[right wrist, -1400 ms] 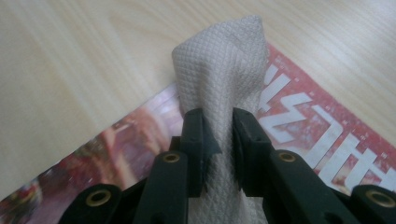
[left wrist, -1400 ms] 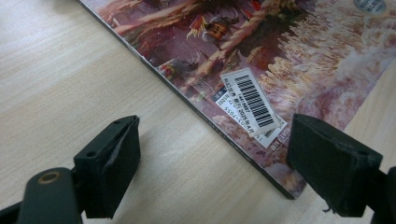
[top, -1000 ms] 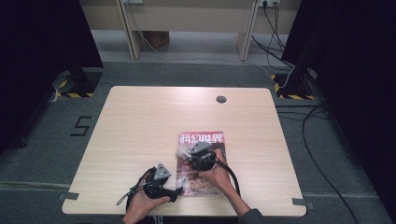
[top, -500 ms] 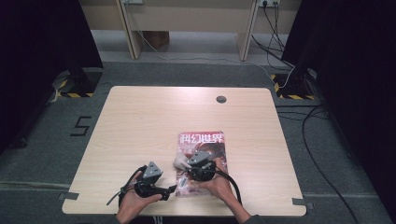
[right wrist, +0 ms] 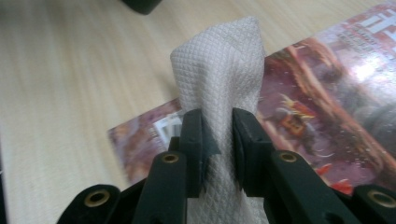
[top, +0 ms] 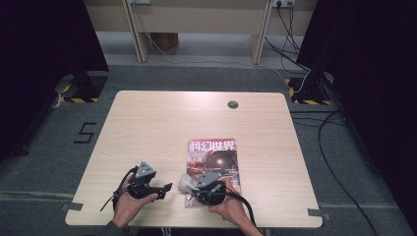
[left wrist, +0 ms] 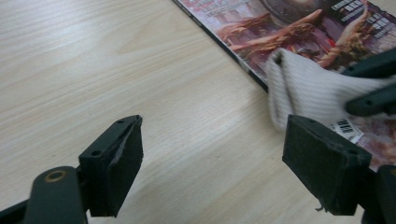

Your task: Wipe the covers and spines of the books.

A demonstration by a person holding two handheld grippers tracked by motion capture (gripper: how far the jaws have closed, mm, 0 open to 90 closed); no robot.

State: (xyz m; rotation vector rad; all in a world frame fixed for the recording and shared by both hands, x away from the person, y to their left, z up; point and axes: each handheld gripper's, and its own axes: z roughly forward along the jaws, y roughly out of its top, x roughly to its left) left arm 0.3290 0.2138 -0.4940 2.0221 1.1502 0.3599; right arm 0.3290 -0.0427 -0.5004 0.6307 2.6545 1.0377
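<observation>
Job: wiping the magazine (top: 212, 164) cover with a white cloth (right wrist: 219, 70).
Right gripper (right wrist: 217, 140): fingers clamped on the cloth, which stands up in a fold between the pads.
Cloth: at the magazine's near left corner, hanging over the left edge — in the left gripper view it drapes across the spine onto the cover (left wrist: 308, 88).
Left gripper (left wrist: 215, 154): fingers wide apart with nothing between them, over bare counter (top: 147, 128) just left of the magazine.
Magazine: flat, cover up, on the near right part of the counter.
Doing it well: press the cloth's free end flat on the cover, then sweep in long overlapping strokes from spine to far edge.
Support: the left fingers could likely pin the near corner so the magazine does not slide.
Risk: a light glossy cover probably skids or curls under a hard push — keep pressure gentle.
</observation>
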